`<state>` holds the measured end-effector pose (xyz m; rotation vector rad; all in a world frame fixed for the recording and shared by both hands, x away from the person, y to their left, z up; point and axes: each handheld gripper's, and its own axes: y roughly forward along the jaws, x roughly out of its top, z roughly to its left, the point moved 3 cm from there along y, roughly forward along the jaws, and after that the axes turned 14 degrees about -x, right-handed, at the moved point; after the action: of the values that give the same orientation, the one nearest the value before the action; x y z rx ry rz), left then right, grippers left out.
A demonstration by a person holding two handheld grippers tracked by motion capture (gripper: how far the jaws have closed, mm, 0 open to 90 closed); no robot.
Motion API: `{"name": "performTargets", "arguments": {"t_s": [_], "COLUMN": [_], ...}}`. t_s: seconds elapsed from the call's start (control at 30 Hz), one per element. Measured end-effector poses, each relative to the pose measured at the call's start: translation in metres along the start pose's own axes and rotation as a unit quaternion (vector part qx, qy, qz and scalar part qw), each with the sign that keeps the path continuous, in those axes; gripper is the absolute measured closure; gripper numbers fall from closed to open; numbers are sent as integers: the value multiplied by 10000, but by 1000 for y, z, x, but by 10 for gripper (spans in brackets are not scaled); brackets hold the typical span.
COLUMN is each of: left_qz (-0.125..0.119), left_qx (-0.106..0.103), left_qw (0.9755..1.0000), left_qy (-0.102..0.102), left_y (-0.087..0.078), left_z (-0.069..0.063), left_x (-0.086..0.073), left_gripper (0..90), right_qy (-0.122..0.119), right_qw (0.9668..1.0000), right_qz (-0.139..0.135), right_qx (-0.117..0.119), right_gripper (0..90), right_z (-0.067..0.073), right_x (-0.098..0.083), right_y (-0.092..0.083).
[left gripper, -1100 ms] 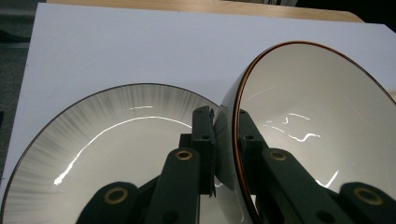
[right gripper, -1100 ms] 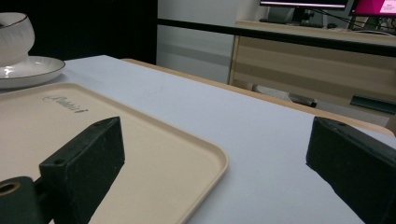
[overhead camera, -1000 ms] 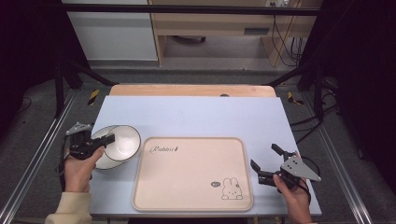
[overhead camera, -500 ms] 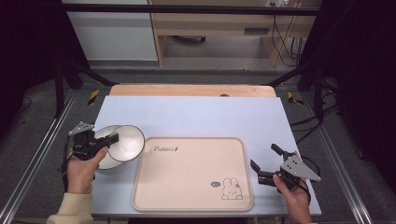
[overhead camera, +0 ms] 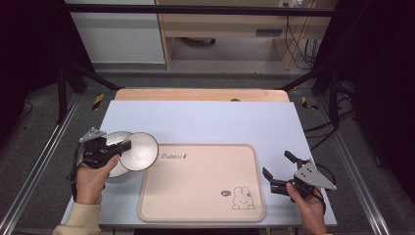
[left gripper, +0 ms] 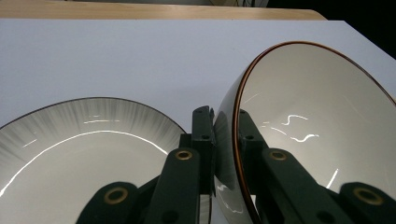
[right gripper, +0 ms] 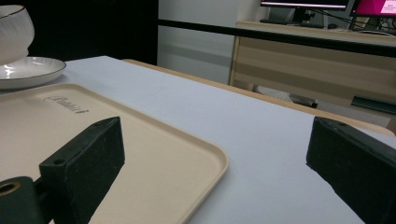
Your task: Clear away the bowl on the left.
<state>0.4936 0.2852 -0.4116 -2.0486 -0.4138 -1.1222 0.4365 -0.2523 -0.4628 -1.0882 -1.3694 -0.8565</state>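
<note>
A white bowl (overhead camera: 140, 152) with a thin brown rim hangs tilted above the table's left side, overlapping a white plate (overhead camera: 111, 169) with a dark rim that lies under it. My left gripper (overhead camera: 125, 146) is shut on the bowl's near wall. In the left gripper view the jaws pinch the bowl (left gripper: 308, 116) at its rim, one inside and one outside, with the plate (left gripper: 84, 144) below left. A beige rabbit tray (overhead camera: 200, 191) lies empty to the right of the bowl. My right gripper (overhead camera: 277, 164) stands open just off the tray's right edge, holding nothing.
The light blue table top (overhead camera: 210, 122) has a wooden strip along its far edge. In the right gripper view the tray's corner (right gripper: 205, 163) lies between the open jaws, and the bowl (right gripper: 14, 32) and plate (right gripper: 28, 70) sit far left. Dark frame rails flank the table.
The left gripper has carried the bowl to the right, off the middle of the plate and toward the tray's left edge. The right gripper has stayed where it was.
</note>
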Motion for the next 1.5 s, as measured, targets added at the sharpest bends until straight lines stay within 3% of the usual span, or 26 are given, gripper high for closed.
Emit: {"name": "performTargets", "arguments": {"t_s": [1.07, 1.5], "left_qz": [230, 458], "left_qx": [-382, -545], "left_qw": [9988, 9968], "left_qy": [204, 357], "left_y": [29, 45], "left_z": [-30, -46], "left_x": [-3, -8], "left_gripper": [817, 816], "right_qy": [4, 11], "right_qw": [10000, 10000], "right_qz": [19, 17], "right_qx": [3, 4], "right_gripper": [44, 44], "right_z": [0, 0], "right_x": [0, 0], "right_y": [0, 0]}}
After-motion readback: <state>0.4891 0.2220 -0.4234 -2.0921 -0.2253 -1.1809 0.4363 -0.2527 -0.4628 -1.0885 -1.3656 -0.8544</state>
